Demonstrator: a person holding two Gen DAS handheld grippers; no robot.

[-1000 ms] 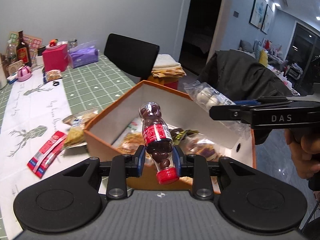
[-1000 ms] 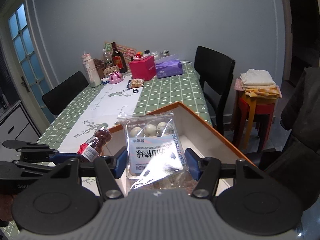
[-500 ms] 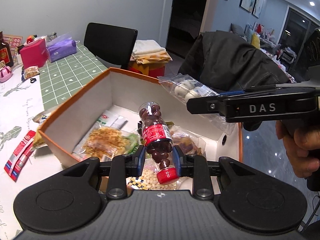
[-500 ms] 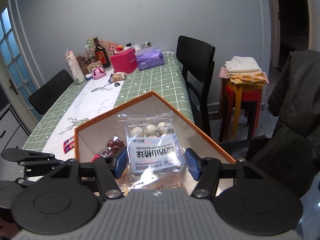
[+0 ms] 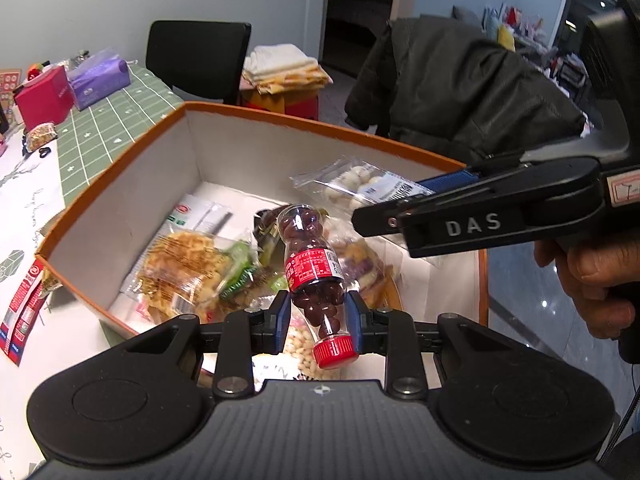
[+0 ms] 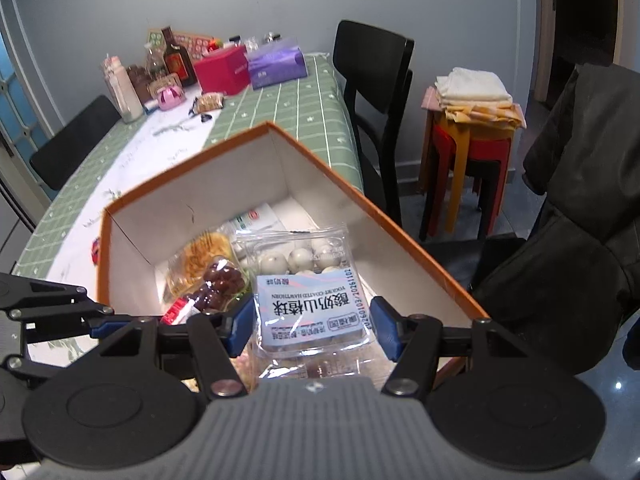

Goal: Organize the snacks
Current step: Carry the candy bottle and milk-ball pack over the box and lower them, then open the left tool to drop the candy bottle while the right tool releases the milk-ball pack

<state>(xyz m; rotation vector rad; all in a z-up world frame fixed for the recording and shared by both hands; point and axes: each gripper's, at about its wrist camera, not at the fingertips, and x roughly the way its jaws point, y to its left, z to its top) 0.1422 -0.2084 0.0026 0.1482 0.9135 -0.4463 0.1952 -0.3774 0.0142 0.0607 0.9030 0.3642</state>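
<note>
Box [image 5: 132, 184]: orange, open, filling the middle of the frame, snack packs inside.
Bag of white balls [image 6: 308, 296]: lower middle, pinched in the right claw [image 6: 314, 326].
Little bottle [image 5: 314, 268]: red cap, squeezed between the left claw [image 5: 318, 316] pads, over the box.

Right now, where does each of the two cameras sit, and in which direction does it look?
Left wrist: sits on the left tongs, looking down into the orange box; its fingers clamp the candy bottle, and the right hand shows.
Right wrist: sits on the right tongs, facing along the table over the same box; its fingers hold the hawthorn ball packet.
Shared: box, bottle, packet, waffle pack, black chair.
</note>
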